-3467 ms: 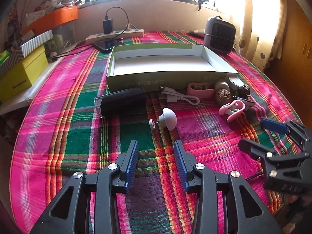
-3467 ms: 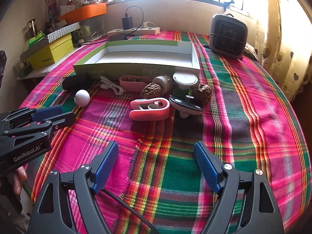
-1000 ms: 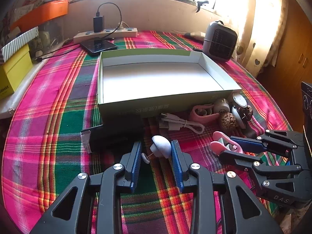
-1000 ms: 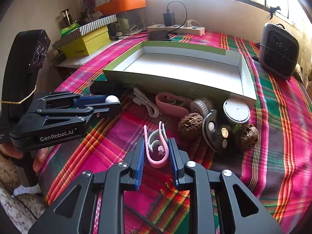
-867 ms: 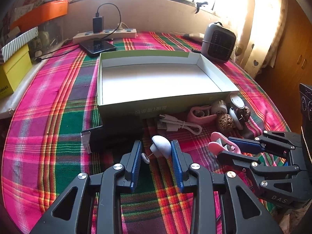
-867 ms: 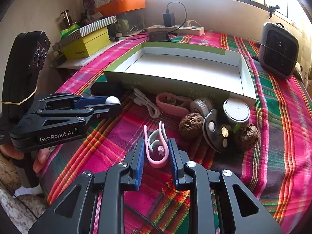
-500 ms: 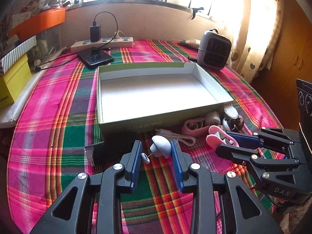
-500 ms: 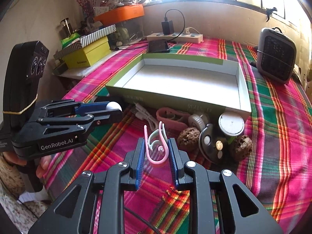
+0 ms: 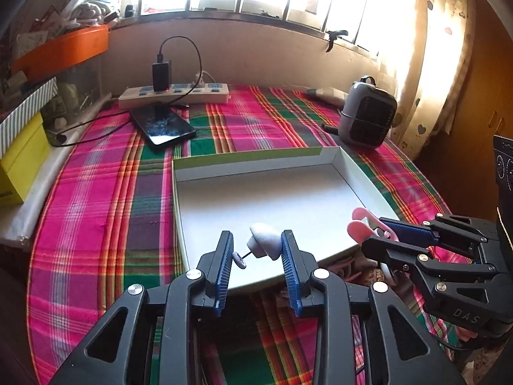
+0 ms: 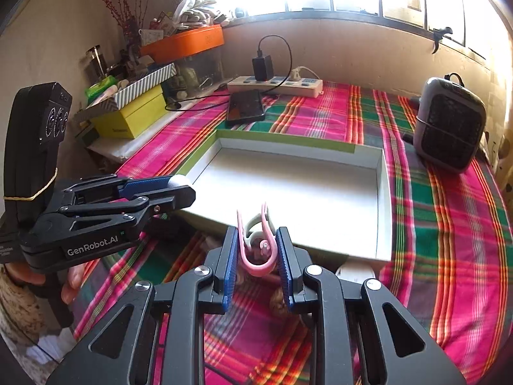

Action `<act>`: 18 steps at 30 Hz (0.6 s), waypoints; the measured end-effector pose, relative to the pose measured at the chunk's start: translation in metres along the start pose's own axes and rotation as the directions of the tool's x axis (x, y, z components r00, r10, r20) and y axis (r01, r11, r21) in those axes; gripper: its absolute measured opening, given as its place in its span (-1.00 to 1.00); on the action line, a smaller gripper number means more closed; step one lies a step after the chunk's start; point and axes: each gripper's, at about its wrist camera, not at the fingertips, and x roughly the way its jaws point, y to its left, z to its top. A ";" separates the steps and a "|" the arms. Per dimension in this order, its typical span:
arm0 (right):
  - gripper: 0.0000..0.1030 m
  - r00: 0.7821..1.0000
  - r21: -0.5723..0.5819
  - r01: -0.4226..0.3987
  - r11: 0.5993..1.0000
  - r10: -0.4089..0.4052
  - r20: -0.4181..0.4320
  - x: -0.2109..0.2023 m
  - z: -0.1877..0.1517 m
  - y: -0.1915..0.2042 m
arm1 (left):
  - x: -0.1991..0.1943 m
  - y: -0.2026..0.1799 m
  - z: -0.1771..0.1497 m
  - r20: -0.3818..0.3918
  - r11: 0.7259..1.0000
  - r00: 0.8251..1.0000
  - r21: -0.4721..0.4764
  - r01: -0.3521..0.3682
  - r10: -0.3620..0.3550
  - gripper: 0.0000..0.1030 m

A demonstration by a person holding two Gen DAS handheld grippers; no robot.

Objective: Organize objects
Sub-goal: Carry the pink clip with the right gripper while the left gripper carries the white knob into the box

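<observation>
A shallow white box [image 9: 256,160] with green outer sides lies on the plaid table, also seen in the right wrist view as the box [image 10: 384,199]. My left gripper [image 9: 256,250] is shut on a white mushroom-shaped knob [image 9: 264,244] with a thin pin and small disc, held above the box's near edge. From the right wrist view the left gripper [image 10: 179,189] shows at the left with the knob [image 10: 178,180] at its tip. My right gripper [image 10: 256,250] is shut on a pink clip [image 10: 256,268], raised before the box. The right gripper [image 9: 375,234] and pink clip [image 9: 360,224] appear at the left wrist view's right.
A grey heater [image 9: 367,115] stands right of the box. Behind it lie a black phone [image 9: 162,126] and a white power strip [image 9: 174,94] with a charger. A yellow box [image 10: 134,115] and orange tray [image 10: 184,43] sit at the left. A walnut [image 10: 279,301] lies under my right gripper.
Both grippers have risen and moved toward the box with their objects held. The knob and pink clip left the cloth and now hang over the box's near edge.
</observation>
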 end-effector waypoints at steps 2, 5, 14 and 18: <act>-0.52 1.000 -0.001 0.009 1.000 -0.009 -0.007 0.007 0.008 -0.003 | 0.007 0.004 0.008 -0.005 1.000 1.000 -0.004 0.003 -0.003 -0.45; -0.52 1.000 0.010 0.016 1.000 -0.016 -0.016 0.017 0.019 -0.007 | 0.017 0.009 0.016 -0.015 1.000 1.000 -0.014 0.002 -0.003 -0.45; -0.52 0.997 0.042 0.028 0.999 -0.025 -0.067 0.056 0.046 -0.016 | 0.054 0.020 0.036 -0.064 0.999 0.998 -0.032 -0.020 0.018 -0.45; -0.52 0.995 0.043 0.042 0.998 -0.038 -0.090 0.071 0.054 -0.019 | 0.068 0.027 0.041 -0.087 0.999 0.996 -0.049 -0.015 0.011 -0.45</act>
